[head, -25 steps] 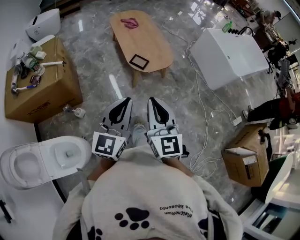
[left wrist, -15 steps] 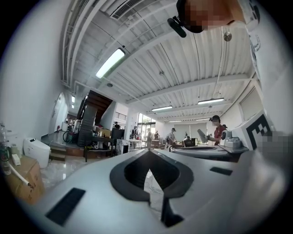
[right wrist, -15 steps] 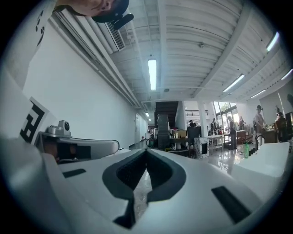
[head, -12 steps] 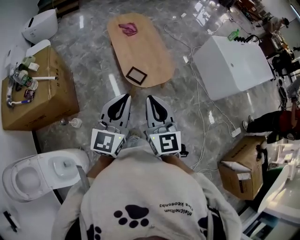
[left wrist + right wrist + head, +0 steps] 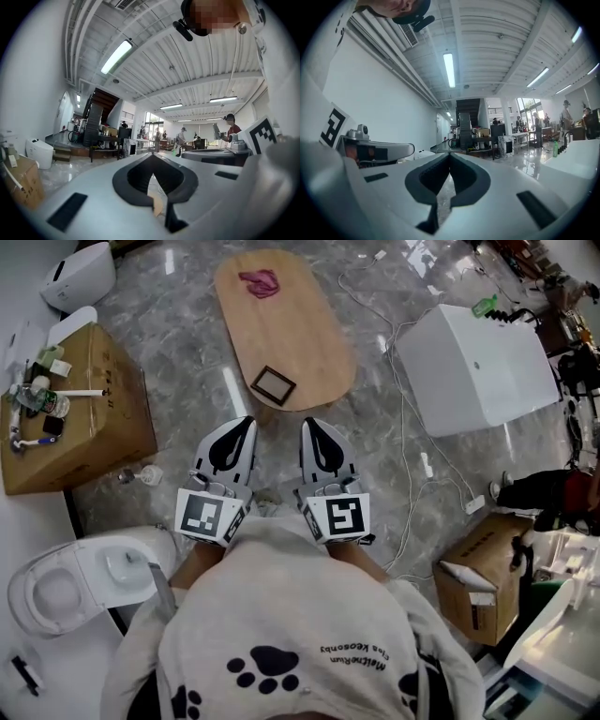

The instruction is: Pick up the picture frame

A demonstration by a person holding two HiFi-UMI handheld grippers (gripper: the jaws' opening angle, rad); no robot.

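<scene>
A: Picture frame (image 5: 273,383) check, biggest first. Wooden table (image 5: 281,324): sits lower in the head view than a second ago, near end now just ahead of both grippers. Reads as an approach under way, no reach yet.

B: Agreed. Left gripper (image 5: 246,421) and right gripper (image 5: 310,423): side by side, pointing level, jaws pressed together, nothing held. Frame: lies flat at the table's near end, close to the edge, apart from both grippers, untouched. Needs jaws opened and tips dipped before any grab.

A: Pink cloth (image 5: 259,283): far end, well apart from frame.

B: On views: only the head view shows frame and tabletop. Both gripper views look level across the hall to ceiling light (image 5: 449,69) and staircase (image 5: 468,123), with no frame. Left gripper view: tan sliver (image 5: 157,206) through the jaw gap, possibly table edge, cannot tell. Right gripper view: only floor (image 5: 444,199) there.
</scene>
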